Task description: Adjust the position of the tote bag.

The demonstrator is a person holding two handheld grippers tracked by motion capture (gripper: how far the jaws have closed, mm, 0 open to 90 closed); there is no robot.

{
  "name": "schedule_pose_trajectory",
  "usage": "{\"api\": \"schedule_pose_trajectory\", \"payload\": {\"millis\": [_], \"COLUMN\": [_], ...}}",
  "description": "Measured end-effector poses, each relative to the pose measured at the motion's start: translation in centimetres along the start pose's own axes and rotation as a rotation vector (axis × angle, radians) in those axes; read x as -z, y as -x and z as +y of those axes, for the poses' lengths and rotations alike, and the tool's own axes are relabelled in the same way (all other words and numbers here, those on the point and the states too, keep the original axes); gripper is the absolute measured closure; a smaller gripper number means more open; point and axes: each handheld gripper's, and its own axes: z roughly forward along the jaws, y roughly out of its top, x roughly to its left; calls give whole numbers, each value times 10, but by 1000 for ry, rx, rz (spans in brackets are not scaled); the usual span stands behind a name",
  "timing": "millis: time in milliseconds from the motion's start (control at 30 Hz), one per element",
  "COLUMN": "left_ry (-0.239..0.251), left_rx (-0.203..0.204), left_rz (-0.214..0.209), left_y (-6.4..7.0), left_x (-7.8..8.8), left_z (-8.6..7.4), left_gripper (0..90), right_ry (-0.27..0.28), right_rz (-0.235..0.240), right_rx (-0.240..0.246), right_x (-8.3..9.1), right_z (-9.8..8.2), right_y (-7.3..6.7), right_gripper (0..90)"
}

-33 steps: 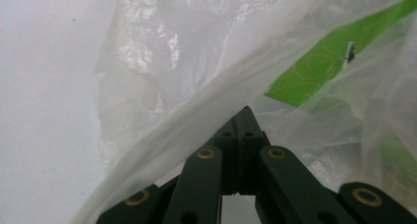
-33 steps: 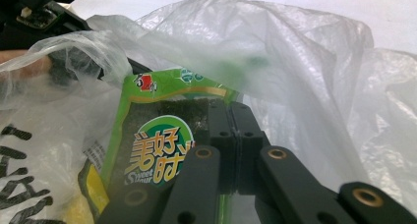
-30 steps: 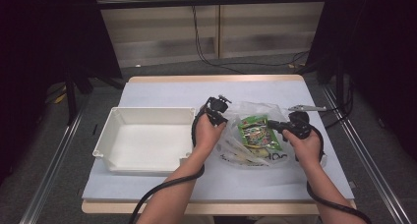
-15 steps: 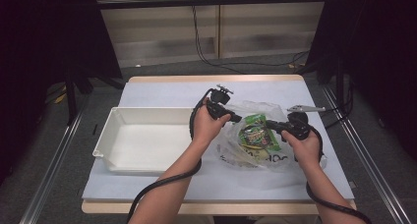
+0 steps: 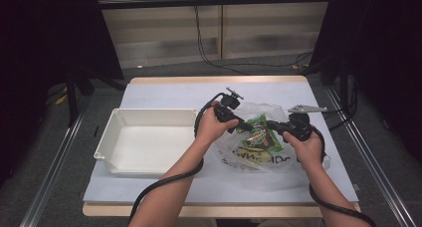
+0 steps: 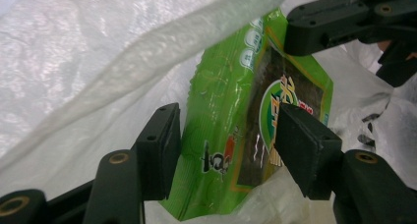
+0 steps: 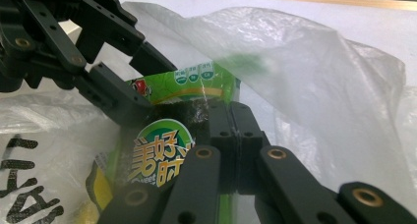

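A green snack packet [image 5: 259, 137] lies inside a clear plastic bag [image 5: 259, 160] on the white-covered table. My left gripper [image 5: 246, 127] reaches into the bag from the left. Its jaws have just been opening, and in the left gripper view they [image 6: 231, 145] stand open on either side of the packet [image 6: 221, 111] without pressing it. My right gripper [image 5: 268, 123] comes in from the right. Its jaws [image 7: 236, 111] are pressed together on the bag's thin film [image 7: 319, 76] at the packet's [image 7: 162, 155] edge and hold that side up.
A white empty tray [image 5: 149, 115] stands on the table's left half, just left of my left hand. Printed black lettering shows on the bag's near side. Dark cables trail from both grippers toward the near table edge [image 5: 209, 209].
My left gripper has shifted slightly right and further into the bag beside the packet. The right hand and the bag have stayed where they were.
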Motion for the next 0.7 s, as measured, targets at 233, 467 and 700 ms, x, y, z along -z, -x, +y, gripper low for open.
{"api": "schedule_pose_trajectory", "payload": {"millis": [233,467,700], "left_ry": [-71,-69,-90], "left_rx": [-31,-15,-92], "left_rz": [-33,-35,-27], "left_y": [6,9,17], "left_x": [-3,4,5], "left_z": [4,2,3], "left_gripper": [683,802,811], "right_ry": [1,-11,-4], "right_rz": [2,-15,-56], "right_rx": [21,47,3], "right_x": [-1,1,9], "right_z": [1,3,10], "right_y": [-4,-2,14], "right_gripper": [900,849,900]}}
